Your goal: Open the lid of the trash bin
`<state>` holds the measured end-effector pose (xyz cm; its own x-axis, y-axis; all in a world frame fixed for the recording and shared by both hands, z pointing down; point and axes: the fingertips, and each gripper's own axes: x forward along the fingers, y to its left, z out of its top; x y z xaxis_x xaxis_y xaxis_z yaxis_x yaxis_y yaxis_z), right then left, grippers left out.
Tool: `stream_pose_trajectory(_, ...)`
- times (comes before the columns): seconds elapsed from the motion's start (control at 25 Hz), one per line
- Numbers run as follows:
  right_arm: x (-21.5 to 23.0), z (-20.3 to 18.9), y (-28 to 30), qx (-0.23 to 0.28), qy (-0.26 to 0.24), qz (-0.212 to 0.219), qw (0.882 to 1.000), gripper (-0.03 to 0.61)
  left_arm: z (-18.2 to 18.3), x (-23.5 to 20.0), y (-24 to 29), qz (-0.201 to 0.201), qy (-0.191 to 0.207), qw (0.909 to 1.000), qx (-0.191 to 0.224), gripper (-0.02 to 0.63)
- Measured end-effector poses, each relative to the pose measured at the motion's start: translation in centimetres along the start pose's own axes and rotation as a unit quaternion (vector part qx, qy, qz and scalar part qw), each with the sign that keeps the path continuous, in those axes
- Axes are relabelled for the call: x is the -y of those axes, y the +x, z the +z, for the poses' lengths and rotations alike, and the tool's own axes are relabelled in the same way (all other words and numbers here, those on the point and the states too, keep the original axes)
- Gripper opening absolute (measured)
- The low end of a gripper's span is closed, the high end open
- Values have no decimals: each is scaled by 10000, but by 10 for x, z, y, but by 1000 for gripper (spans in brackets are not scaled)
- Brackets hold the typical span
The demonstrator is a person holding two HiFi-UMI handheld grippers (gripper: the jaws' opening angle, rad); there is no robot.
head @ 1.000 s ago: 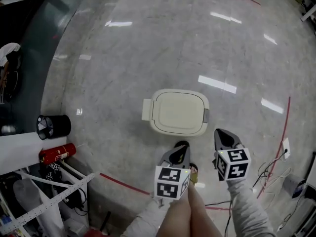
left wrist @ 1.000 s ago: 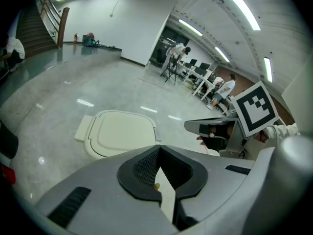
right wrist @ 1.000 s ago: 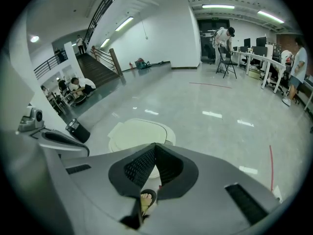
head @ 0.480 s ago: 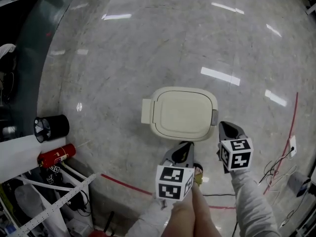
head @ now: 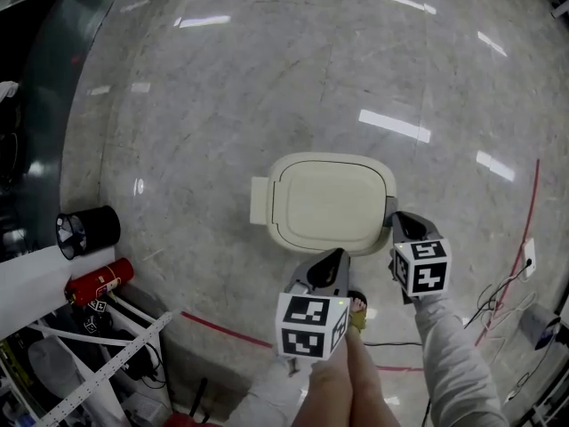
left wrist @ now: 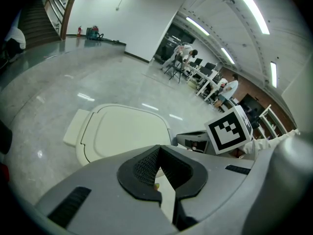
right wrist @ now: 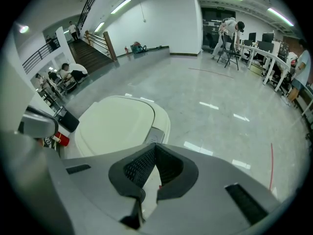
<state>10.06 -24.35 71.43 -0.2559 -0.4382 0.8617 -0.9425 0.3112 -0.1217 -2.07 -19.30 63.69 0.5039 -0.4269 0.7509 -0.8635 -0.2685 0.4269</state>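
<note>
right gripper (head: 400, 221) just beside cream trash bin (head: 279, 231) (lid (head: 331, 205) flat, down)

A polished grey marble-look floor (head: 267, 87) fills the room and mirrors the long white ceiling strip lights (left wrist: 249, 6). Thin red tape lines (head: 222, 327) cross it near and at the right. At the near left are a black cylindrical mesh basket (head: 87, 229) and, just beside it, a red fire extinguisher (head: 100, 278). Far off are a plain white wall (right wrist: 161, 18), a dark staircase with railings (right wrist: 90, 53) on the left, and desks with chairs (right wrist: 259, 45) on the right.
</note>
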Motion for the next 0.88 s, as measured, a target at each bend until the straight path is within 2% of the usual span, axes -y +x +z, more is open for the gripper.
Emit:
stream_pose_trajectory(0.48,2,-3,6,-62,-88,71,9999,-3,-2,10,-11,62,-31,10000,-11,3)
stream_pose_trajectory(0.88,1,-2,7,-257,-142,-2,9996,-3,-3,8,-44,357,-293,9987,200,2)
